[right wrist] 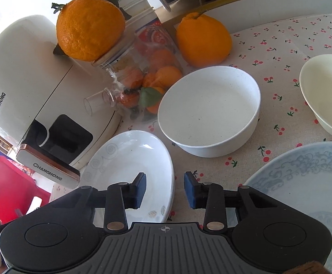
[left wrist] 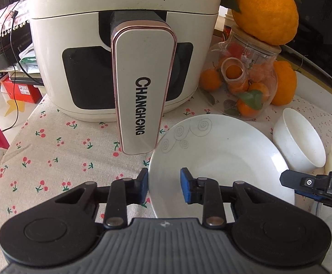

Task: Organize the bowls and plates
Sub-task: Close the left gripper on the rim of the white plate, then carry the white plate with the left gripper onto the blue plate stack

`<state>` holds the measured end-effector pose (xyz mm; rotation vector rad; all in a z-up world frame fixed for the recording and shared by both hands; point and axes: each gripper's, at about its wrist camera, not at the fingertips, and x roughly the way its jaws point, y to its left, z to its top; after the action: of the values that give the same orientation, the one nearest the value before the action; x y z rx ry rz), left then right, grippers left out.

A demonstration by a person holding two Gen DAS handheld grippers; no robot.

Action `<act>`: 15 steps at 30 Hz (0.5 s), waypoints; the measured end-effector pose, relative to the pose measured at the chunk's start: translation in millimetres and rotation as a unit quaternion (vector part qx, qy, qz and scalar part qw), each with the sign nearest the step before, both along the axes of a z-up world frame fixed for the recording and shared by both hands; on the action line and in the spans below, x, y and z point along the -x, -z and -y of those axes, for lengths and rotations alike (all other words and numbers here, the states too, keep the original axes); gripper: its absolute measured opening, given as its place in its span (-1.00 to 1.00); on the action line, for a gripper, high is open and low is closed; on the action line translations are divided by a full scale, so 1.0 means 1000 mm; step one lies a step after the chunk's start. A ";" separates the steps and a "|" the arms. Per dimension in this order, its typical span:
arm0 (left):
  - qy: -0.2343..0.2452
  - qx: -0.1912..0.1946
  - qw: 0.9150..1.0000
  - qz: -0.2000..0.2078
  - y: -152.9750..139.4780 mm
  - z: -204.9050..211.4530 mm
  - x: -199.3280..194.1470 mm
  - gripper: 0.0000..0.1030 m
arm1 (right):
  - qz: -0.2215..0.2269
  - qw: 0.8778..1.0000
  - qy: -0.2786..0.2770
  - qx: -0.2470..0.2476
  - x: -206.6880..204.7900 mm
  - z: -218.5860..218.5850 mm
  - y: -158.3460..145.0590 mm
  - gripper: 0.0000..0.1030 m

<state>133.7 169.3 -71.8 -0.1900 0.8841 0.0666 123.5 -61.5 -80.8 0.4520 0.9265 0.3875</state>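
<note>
The plate (left wrist: 223, 159) is shiny, smooth white china. At 2 o'clock from it, the bowl (right wrist: 209, 111) looks dull and speckled. The cloth (left wrist: 58, 146) is rough woven fabric. The fryer (left wrist: 74, 45) is smooth plastic. The jar (left wrist: 245, 73) is clear glass. The orange (right wrist: 90, 27) has bumpy skin.

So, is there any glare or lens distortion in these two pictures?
Left wrist view: bright glare on the plate; the fryer bulges from the fisheye. Right wrist view: small highlight on the plate; the table edge curves, and the top is washed out.
</note>
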 end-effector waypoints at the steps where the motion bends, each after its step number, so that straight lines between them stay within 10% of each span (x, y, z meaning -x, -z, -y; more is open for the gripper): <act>1: -0.003 -0.002 1.000 0.000 0.001 -0.001 0.000 -0.65 | 0.001 1.000 -0.001 0.001 0.000 -0.001 0.000 -0.44; 15: -0.014 0.041 0.999 0.007 -0.001 -0.017 0.004 -0.80 | 0.028 1.000 -0.002 0.001 0.001 0.000 -0.003 -0.57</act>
<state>129.2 186.1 -70.9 -0.2794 0.8700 0.0546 122.3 -61.7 -78.0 0.4351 0.8732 0.4013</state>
